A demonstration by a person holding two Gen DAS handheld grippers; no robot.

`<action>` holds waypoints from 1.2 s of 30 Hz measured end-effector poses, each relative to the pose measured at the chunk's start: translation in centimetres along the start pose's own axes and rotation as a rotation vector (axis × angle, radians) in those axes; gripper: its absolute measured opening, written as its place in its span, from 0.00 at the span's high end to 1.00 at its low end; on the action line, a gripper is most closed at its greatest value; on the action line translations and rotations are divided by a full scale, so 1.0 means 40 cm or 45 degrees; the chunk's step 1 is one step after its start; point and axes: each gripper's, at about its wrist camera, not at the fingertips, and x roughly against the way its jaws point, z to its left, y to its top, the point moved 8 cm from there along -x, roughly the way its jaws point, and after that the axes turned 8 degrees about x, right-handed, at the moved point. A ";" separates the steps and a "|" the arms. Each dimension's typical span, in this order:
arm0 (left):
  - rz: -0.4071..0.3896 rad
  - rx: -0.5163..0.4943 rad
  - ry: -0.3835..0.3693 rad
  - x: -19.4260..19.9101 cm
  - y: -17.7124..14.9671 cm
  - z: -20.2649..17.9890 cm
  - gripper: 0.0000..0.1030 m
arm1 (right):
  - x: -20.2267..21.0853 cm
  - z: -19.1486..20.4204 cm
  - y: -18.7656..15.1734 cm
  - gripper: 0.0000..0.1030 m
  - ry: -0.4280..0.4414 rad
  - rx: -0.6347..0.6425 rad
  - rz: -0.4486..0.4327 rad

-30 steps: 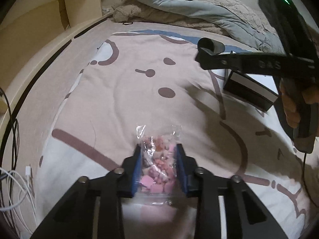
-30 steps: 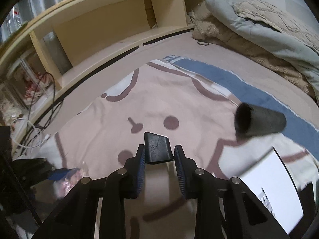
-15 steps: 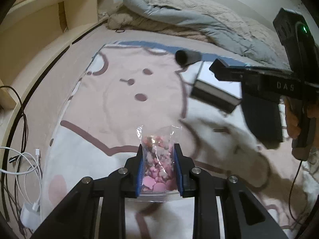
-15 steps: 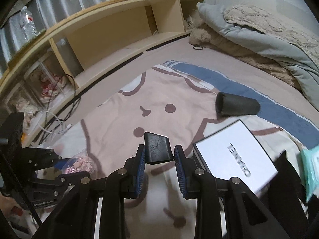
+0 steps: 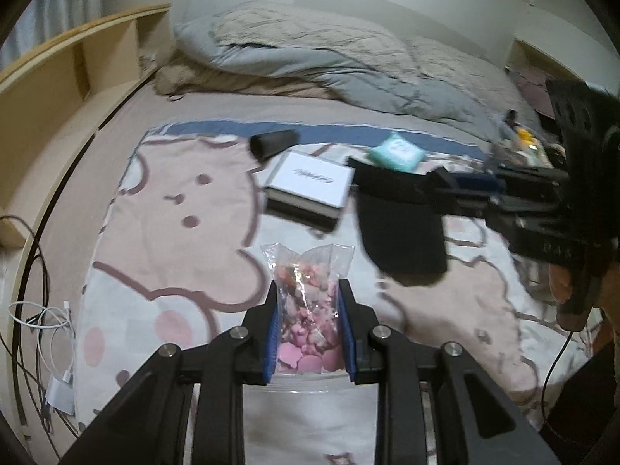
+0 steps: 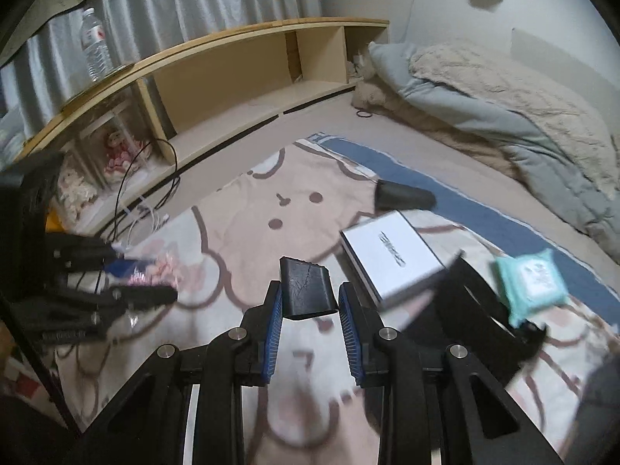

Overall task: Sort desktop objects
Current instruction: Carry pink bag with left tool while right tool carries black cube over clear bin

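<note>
My left gripper (image 5: 308,325) is clamped on the clear bag of pink candies (image 5: 308,310), long axis pointing forward. My right gripper (image 6: 308,306) grips a black pouch (image 6: 306,288) above the blanket (image 6: 248,209), nearer the white box (image 6: 391,255).

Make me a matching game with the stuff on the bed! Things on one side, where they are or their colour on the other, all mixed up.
Things:
1. bag of pink sweets
2. white box
3. wipes pack
4. black tube

Clues:
A. teal
B. held in the left gripper
C. lying by the blue stripe
D. flat, with dark lettering on top

Pairs: 1-B, 2-D, 3-A, 4-C
</note>
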 end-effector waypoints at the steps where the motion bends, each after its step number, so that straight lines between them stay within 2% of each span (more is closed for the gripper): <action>1: 0.001 -0.016 -0.012 0.009 0.000 -0.027 0.74 | 0.025 -0.005 -0.013 0.71 -0.004 -0.009 0.003; 14: -0.012 -0.161 -0.171 0.105 -0.009 -0.330 0.75 | 0.368 -0.097 -0.217 0.71 -0.150 -0.137 -0.015; 21: -0.037 -0.234 -0.259 0.143 0.003 -0.509 0.75 | 0.557 -0.164 -0.314 0.71 -0.249 -0.227 -0.102; 31: -0.090 -0.355 -0.392 0.191 0.042 -0.770 0.75 | 0.745 -0.292 -0.405 0.71 -0.329 -0.380 -0.218; 36: -0.089 -0.425 -0.452 0.184 0.047 -0.881 0.75 | 0.809 -0.371 -0.458 0.71 -0.404 -0.451 -0.195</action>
